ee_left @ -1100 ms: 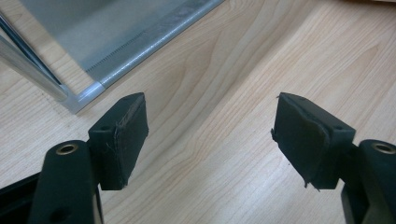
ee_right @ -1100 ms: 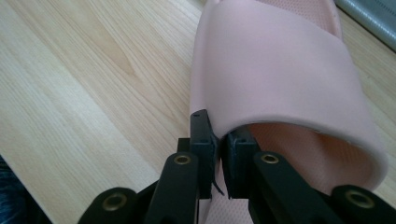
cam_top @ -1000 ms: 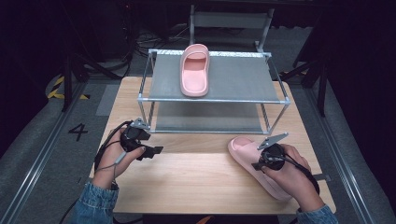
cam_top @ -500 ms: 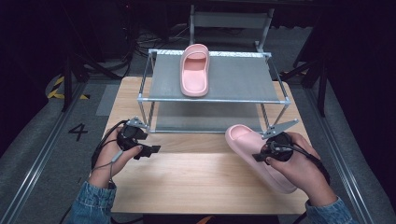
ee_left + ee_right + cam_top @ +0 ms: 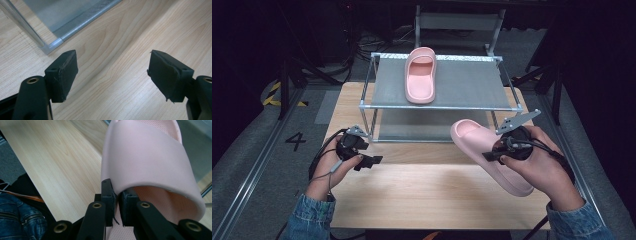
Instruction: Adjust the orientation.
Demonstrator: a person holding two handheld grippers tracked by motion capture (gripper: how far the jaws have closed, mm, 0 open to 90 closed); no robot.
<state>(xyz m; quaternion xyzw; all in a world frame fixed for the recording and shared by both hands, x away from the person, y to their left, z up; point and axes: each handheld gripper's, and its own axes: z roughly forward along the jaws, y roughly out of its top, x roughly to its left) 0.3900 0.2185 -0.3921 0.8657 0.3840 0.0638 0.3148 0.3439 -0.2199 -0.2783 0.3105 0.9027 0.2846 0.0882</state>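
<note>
Nearest the person, the right hand-held gripper [image 5: 496,156] has its jaws pinched almost together on the edge of a pink slipper's strap, as the right gripper view shows, with the strap's rim squeezed between the two black pads. That slipper [image 5: 489,152] hangs in the grip above the right side of the wooden desk [image 5: 427,195], clear of its surface, tilted with its toe end pointing up toward the rack and its heel end down by the person's hand. On the other side, the left hand-held gripper [image 5: 371,161] sits low over the desk with its jaws spread wide and nothing between them; in the left gripper view only bare wood lies between the pads [image 5: 62,75], with a corner foot of the rack just beyond. Farther back stands a metal rack [image 5: 462,82] with a grey upper shelf, and a second pink slipper [image 5: 420,75] lies flat on that shelf toward its left half, sole down, well apart from the held one
</note>
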